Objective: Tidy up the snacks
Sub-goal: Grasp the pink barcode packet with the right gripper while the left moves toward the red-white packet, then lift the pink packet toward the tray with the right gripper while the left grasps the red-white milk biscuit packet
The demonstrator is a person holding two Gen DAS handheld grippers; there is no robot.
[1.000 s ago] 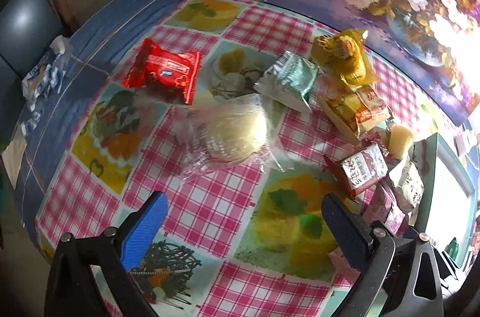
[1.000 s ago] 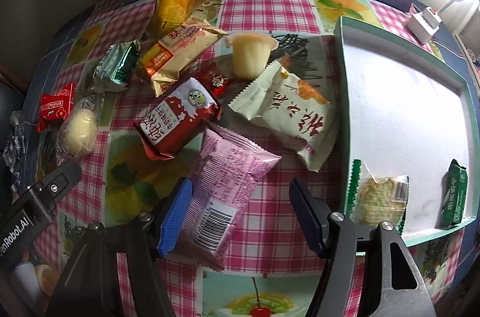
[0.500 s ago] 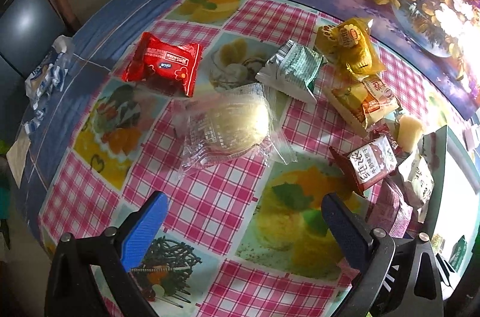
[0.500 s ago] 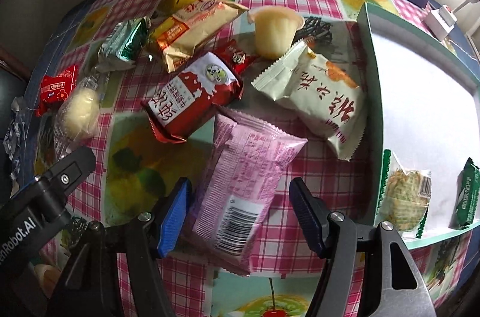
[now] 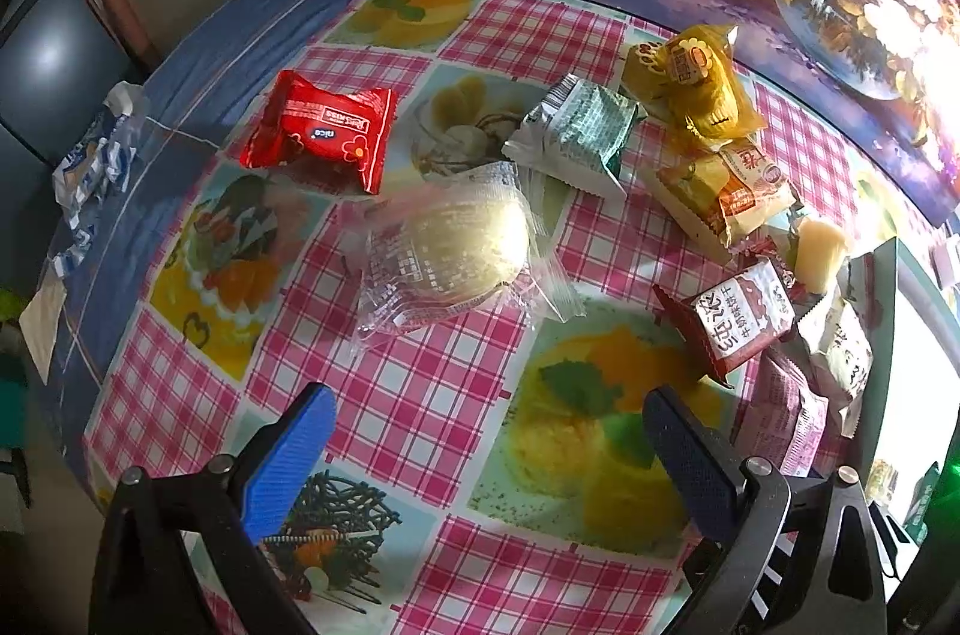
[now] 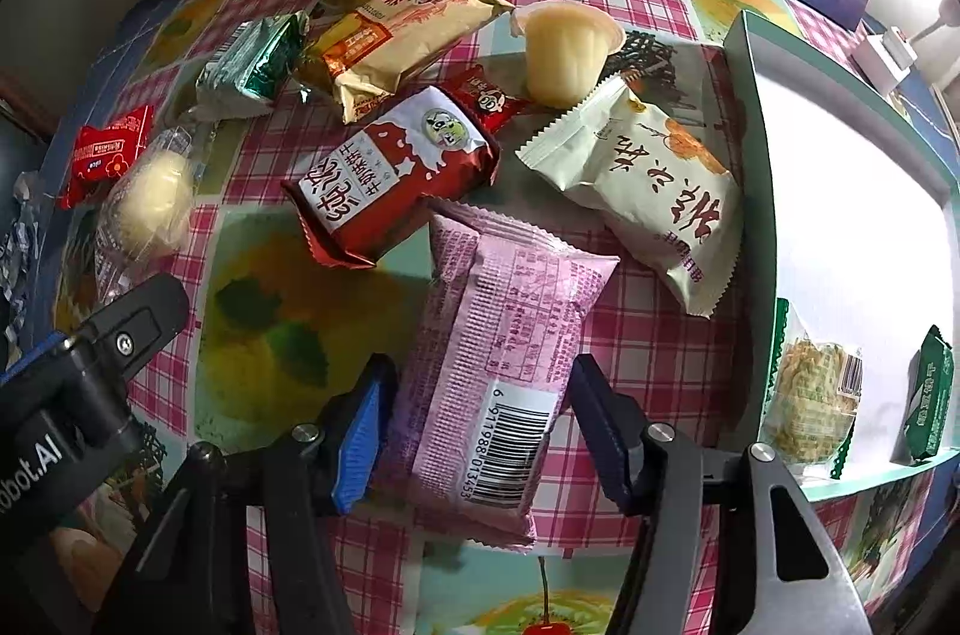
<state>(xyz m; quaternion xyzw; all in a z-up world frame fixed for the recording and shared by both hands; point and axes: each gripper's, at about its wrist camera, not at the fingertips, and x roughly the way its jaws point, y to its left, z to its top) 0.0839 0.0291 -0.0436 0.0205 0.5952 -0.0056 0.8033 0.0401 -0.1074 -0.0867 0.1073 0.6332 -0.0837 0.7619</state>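
The bench [image 6: 660,353], under its checked cloth, fills both views. The tray [image 6: 744,191] lies at 3 o'clock in the right view, with two packets already in it. The pink packet [image 6: 498,365] now sits larger and lower than a second ago, between the fingers of the right tool [image 6: 474,425], which has come down over it; its jaws are closing but the pads do not yet visibly press the wrapper. That suggests a grasp is about to land, with the tray the likely destination. The left tool [image 5: 486,431] stays put, wide and empty, over bare cloth, with the clear bun packet [image 5: 444,251] at 12 o'clock from it.
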